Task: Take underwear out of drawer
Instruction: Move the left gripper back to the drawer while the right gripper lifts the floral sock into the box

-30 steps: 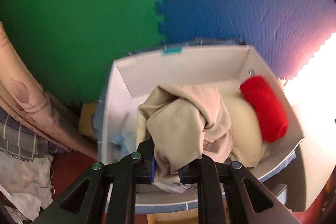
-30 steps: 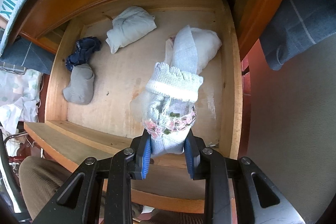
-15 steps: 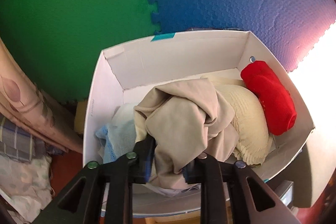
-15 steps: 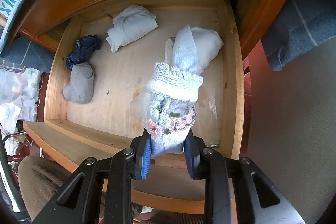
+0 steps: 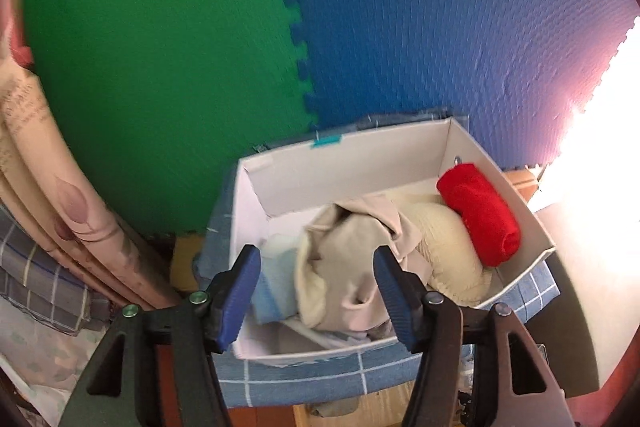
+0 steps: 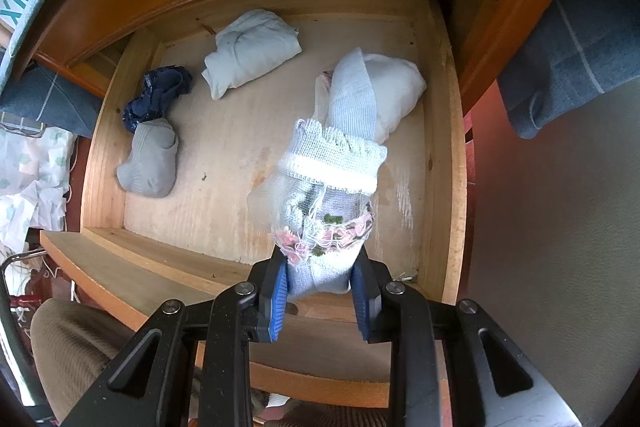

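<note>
Background, left wrist view: green and blue foam mats (image 5: pixel 280 39) joined by a toothed seam; a patterned curtain (image 5: pixel 52 211) at the left edge.
Collecting box: a white cardboard box (image 5: pixel 352 163) stands on blue checked fabric and serves as the destination for removed items.
Box contents: a beige garment (image 5: pixel 352 271) lies on top, a red roll (image 5: pixel 480 215) against the right wall, a cream bundle (image 5: pixel 444 239) between them, pale blue cloth at the left.
Left gripper (image 5: pixel 316 291): jaws have just been opening and now stand spread, one either side of the beige garment, pads clear of it. Judged: the garment is released into the box.
Setting, right wrist view: an open wooden drawer (image 6: pixel 444 155) seen from above, its floor largely bare.
Right gripper (image 6: pixel 320 291): pressed together on a white lace-trimmed underwear piece (image 6: pixel 332 195), pinched at its lower end and held above the drawer floor near the front right. Judged: held ready for transfer to the box.
Remaining in drawer: a white folded piece (image 6: pixel 252 55) at the back, a navy piece (image 6: pixel 160 95) and a grey bundle (image 6: pixel 148 163) at the left, a white bundle (image 6: pixel 396 91) at the right.
View difference: only the left view shows the box; only the right view shows the drawer and the held item.
</note>
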`<state>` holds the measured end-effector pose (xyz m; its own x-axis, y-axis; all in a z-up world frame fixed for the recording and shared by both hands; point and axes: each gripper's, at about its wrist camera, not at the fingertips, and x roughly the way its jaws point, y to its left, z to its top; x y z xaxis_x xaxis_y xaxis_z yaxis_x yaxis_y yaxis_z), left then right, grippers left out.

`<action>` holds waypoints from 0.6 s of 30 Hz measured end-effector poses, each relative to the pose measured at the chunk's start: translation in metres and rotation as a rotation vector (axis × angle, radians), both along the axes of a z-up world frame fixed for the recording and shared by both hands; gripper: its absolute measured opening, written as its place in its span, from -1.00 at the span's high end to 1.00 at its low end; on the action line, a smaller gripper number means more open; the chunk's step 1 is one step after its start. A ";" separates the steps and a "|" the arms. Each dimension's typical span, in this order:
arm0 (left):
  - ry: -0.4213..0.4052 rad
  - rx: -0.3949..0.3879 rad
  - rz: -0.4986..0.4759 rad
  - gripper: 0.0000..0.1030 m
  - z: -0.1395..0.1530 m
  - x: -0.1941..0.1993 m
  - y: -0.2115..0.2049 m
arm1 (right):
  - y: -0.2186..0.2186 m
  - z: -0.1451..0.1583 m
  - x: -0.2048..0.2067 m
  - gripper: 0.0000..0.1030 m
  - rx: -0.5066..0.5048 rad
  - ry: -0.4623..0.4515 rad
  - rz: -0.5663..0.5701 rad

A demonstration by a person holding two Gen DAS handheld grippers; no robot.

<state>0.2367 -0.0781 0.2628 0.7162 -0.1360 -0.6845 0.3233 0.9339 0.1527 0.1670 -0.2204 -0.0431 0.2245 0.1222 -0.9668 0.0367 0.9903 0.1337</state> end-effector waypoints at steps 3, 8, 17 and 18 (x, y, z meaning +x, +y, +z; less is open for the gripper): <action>-0.024 -0.017 0.002 -0.20 0.012 -0.020 0.019 | 0.002 0.000 0.001 0.50 -0.011 0.001 0.000; -0.063 0.011 0.045 -0.21 0.009 -0.057 0.051 | 0.005 0.001 0.001 0.50 -0.036 -0.007 0.007; -0.049 0.086 0.194 -0.24 -0.074 -0.108 0.098 | 0.002 0.010 -0.003 0.50 -0.039 -0.055 -0.004; -0.023 0.097 0.207 -0.24 -0.091 -0.110 0.099 | 0.001 0.011 -0.003 0.50 -0.037 -0.061 -0.005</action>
